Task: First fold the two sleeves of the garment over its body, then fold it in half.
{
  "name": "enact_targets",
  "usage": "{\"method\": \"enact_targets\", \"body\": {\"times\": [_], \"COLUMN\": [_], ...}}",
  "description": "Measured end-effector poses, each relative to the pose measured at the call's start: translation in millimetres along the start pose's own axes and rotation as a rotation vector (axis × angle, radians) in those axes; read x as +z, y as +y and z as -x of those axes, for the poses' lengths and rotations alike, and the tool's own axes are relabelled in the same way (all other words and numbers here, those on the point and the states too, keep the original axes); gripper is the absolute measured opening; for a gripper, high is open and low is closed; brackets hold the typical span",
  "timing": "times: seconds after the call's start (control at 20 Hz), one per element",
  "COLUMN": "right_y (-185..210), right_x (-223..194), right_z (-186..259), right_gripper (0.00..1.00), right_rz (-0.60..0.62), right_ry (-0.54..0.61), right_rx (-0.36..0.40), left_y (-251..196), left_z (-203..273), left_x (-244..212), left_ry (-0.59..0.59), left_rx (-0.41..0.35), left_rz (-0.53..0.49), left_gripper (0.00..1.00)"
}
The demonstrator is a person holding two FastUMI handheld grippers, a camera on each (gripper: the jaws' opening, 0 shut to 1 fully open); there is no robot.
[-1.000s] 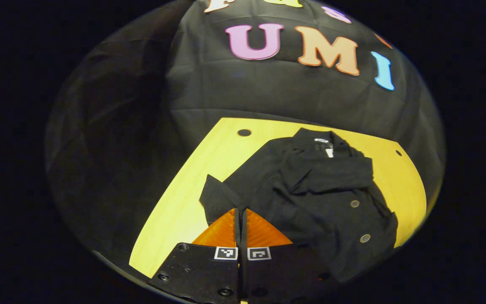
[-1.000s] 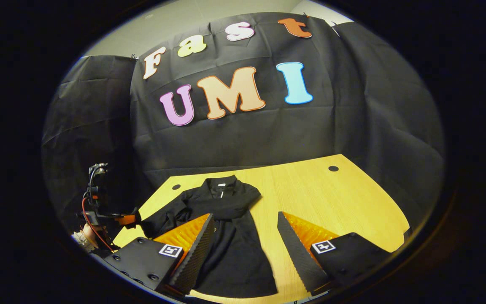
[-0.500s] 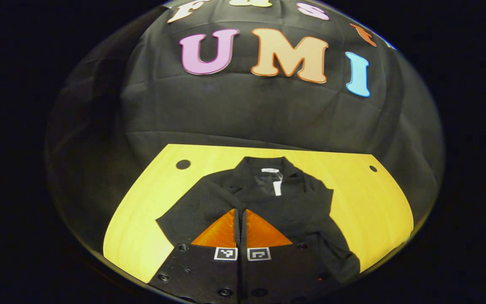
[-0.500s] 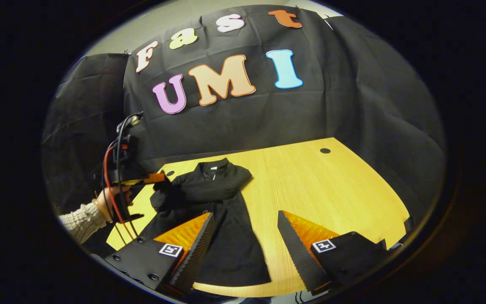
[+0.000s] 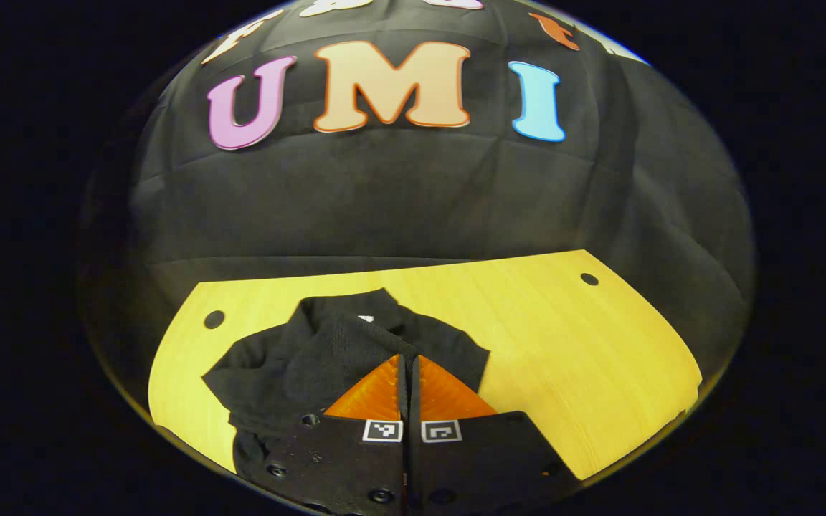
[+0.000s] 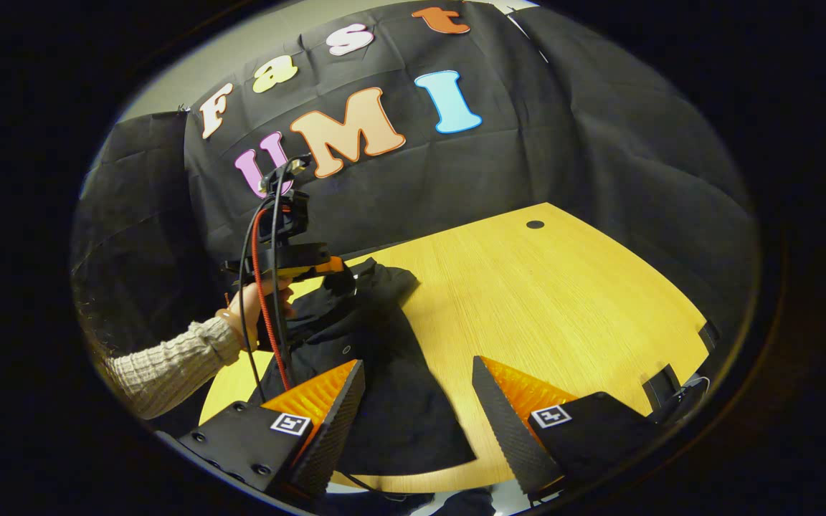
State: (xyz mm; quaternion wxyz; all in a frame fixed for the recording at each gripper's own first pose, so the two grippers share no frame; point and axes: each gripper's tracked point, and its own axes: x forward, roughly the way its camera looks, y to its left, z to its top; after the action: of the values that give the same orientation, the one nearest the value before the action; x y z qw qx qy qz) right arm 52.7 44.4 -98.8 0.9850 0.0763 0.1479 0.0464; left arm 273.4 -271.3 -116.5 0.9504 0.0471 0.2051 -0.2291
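Left gripper view: sleeve (image 5: 345,344) between jaws

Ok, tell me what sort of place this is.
Probably a recording booth, not a home: black cloth wall behind, a bare wooden table, and one black garment laid out for folding.

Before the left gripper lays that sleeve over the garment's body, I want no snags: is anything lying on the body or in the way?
Nothing visible is. The left gripper holds the sleeve above the garment, whose body lies bare on the table. The right gripper hovers open near the hem.
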Motion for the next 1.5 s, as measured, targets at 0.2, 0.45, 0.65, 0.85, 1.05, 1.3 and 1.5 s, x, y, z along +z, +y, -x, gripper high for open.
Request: {"method": "enact_targets", "body": {"times": [0.2, 0.45, 0.65, 0.85, 1.05, 1.3, 1.5], "right_y": [-1.5, -9.3, -18.1, -22.4, -17.6, -4.3, 8.4], "right_x": [-9.5, -21.1, -27.0, -27.9, -30.9, -42.2, -55.3], "right_z": [-4.6, -6.6, -6.2, -6.8, -11.3, -14.0, -17.9], "right_gripper": [0.95, 0.95, 0.95, 0.95, 0.95, 0.95, 0.95], "right_rz": [0.024, 0.036, 0.033, 0.05, 0.082, 0.183, 0.246], "right_ry": [0.015, 0.042, 0.057, 0.063, 0.082, 0.122, 0.164], "right_rx": [-0.004, -0.021, -0.032, -0.031, 0.013, 0.094, 0.165], "left_y": [-20.2, -45.9, -54.4, -49.9, -25.6, 8.1, 49.0], "left_z": [-22.1, -32.3, -29.7, -12.8, 26.7, 83.5, 128.7], "left_x": [-10.3, -21.7, -27.7, -17.8, 21.1, 39.2, 22.7], "left_ry": [0.031, 0.066, 0.078, 0.04, -0.098, -0.208, -0.242], "left_rx": [-0.014, -0.091, -0.106, -0.101, -0.045, 0.033, 0.122], "left_rz": [-0.031, -0.006, -0.027, -0.051, -0.083, -0.061, -0.002], "left_gripper": [0.0, 0.07, 0.75, 0.94, 0.93, 0.92, 0.93]}}
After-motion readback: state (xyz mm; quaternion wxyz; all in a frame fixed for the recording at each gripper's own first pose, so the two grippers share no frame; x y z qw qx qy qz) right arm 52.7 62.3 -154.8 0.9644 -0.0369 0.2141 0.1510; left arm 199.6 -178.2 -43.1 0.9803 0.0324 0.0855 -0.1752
